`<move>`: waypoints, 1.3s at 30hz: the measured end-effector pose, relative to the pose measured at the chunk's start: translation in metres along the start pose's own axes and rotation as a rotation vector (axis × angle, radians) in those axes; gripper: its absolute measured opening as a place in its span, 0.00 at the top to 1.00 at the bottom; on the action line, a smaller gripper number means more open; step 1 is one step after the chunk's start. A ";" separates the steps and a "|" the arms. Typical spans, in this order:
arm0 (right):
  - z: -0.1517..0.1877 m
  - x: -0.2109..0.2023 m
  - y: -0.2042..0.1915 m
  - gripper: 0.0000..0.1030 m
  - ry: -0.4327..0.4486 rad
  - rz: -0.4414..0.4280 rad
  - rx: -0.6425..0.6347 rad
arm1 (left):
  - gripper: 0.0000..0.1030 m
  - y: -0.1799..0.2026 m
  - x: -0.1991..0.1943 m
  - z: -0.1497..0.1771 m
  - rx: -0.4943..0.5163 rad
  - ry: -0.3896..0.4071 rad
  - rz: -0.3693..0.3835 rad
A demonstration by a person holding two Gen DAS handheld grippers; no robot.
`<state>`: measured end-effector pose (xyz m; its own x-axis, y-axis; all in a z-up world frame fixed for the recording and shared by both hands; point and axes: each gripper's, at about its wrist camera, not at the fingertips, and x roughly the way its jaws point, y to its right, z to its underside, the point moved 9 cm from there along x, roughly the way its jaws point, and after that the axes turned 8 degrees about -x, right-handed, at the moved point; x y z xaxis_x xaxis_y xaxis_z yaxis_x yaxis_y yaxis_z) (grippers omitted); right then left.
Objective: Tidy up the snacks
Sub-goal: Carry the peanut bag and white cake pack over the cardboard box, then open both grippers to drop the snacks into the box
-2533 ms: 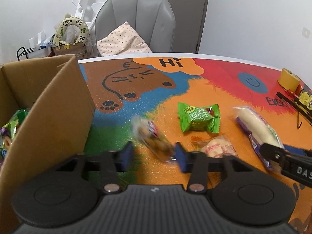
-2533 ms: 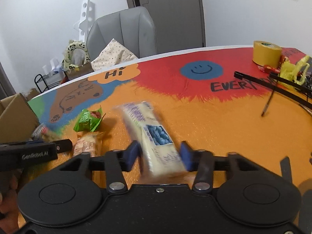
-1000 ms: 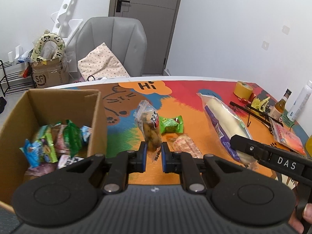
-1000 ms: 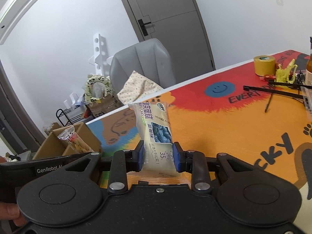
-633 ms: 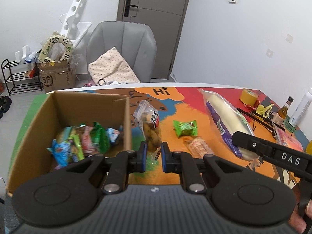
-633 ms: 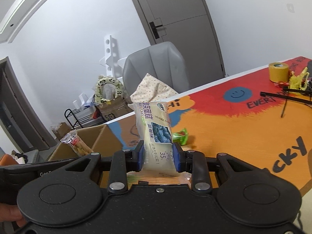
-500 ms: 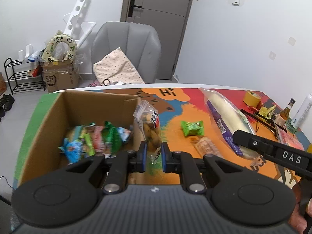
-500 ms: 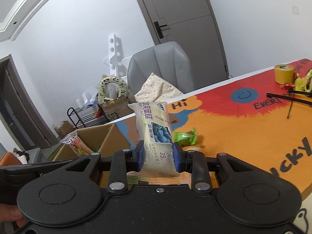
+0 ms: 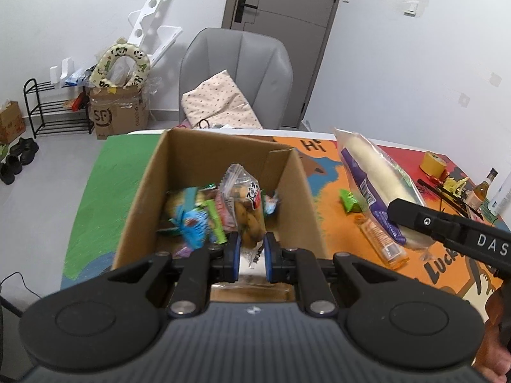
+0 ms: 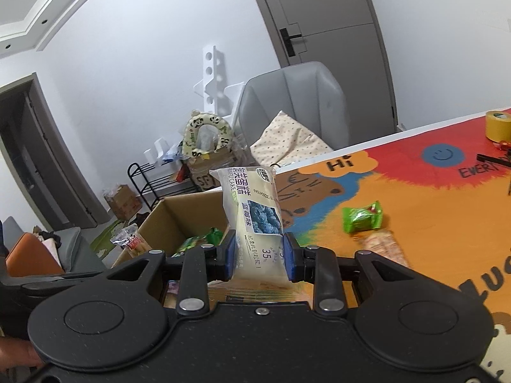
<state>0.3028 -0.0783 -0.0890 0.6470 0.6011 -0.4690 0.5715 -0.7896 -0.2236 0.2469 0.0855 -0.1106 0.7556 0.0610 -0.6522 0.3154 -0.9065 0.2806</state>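
Note:
My left gripper is shut on a clear bag of brown nut snacks and holds it upright over the open cardboard box, which holds several wrapped snacks. My right gripper is shut on a white blueberry cake packet, held upright above the table just right of the box. That packet shows in the left wrist view. The nut bag shows in the right wrist view. A green snack packet and an orange-brown packet lie on the colourful table mat.
A yellow tape roll, black clips and bottles sit at the table's far right. A grey chair with a dotted cushion stands behind the table. A shoe rack and cartons are on the floor at left.
Both grippers have carried their snacks left, from the table middle toward the box. The left gripper's nut bag now hangs over the box opening; the right gripper's cake packet is beside it.

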 end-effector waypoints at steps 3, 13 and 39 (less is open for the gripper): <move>0.000 0.004 -0.010 0.73 -0.007 -0.006 -0.013 | 0.86 -0.011 0.001 0.000 -0.014 -0.009 -0.015; -0.001 0.019 -0.046 0.73 -0.033 -0.051 -0.038 | 0.65 -0.036 -0.008 -0.002 -0.054 -0.018 -0.044; 0.010 -0.007 -0.001 0.25 -0.041 0.046 0.003 | 0.14 -0.016 -0.010 -0.003 -0.029 0.003 -0.022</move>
<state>0.2924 -0.0834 -0.0941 0.6512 0.5589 -0.5134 0.5402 -0.8165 -0.2038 0.2365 0.1012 -0.1067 0.7499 0.0822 -0.6564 0.3485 -0.8925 0.2863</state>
